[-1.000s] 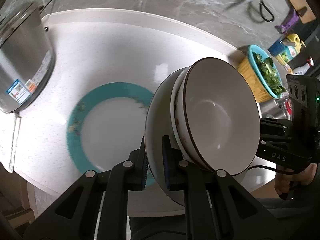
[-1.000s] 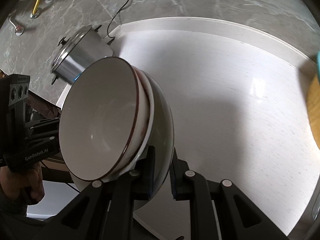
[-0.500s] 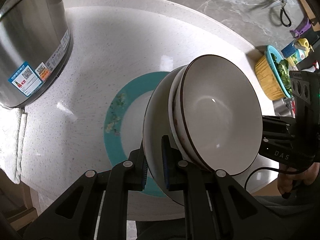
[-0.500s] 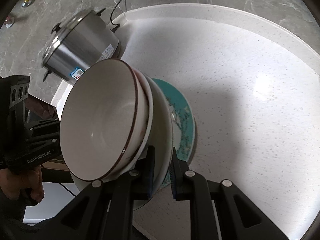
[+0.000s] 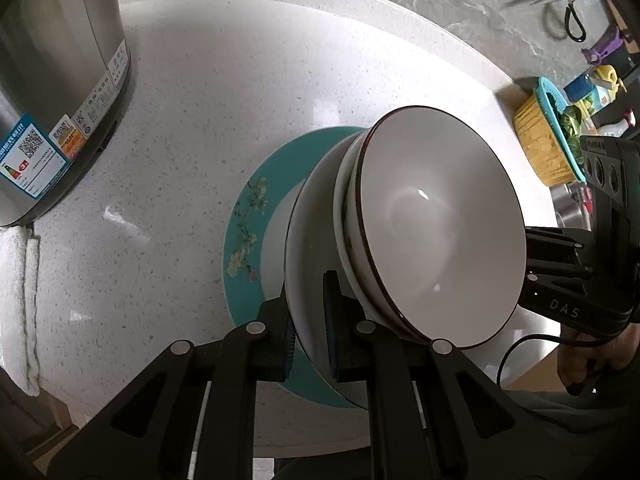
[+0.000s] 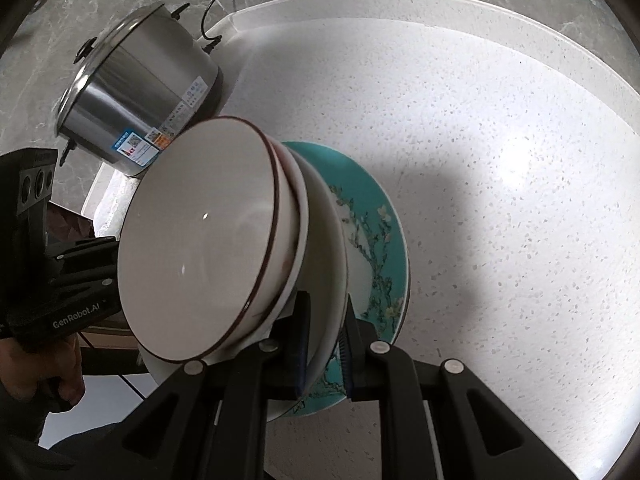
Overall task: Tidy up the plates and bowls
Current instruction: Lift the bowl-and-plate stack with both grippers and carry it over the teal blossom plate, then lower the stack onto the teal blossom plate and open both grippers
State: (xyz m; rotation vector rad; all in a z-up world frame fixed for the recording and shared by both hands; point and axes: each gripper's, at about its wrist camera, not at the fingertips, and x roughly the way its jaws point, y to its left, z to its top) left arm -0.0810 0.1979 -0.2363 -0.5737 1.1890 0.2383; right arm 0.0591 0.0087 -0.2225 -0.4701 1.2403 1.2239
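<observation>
A stack of white bowls (image 5: pixel 436 224), the top one with a dark brown rim, is held between both grippers. My left gripper (image 5: pixel 310 320) is shut on the rim of the largest, lowest bowl. My right gripper (image 6: pixel 325 344) is shut on the opposite rim of the same stack (image 6: pixel 208 240). The stack is right over a teal plate with a flower pattern (image 5: pixel 244 236), which lies on the white speckled table and also shows in the right wrist view (image 6: pixel 380 240). Whether the stack touches the plate is hidden.
A steel electric pot (image 5: pixel 52 92) stands at the table's left, also seen in the right wrist view (image 6: pixel 140 96). A yellow and teal basket of greens (image 5: pixel 548 140) sits at the right edge. A white cloth (image 5: pixel 16 300) lies at the left.
Both grippers have carried the bowl stack down and over the teal plate; the table and pot now look nearer.
</observation>
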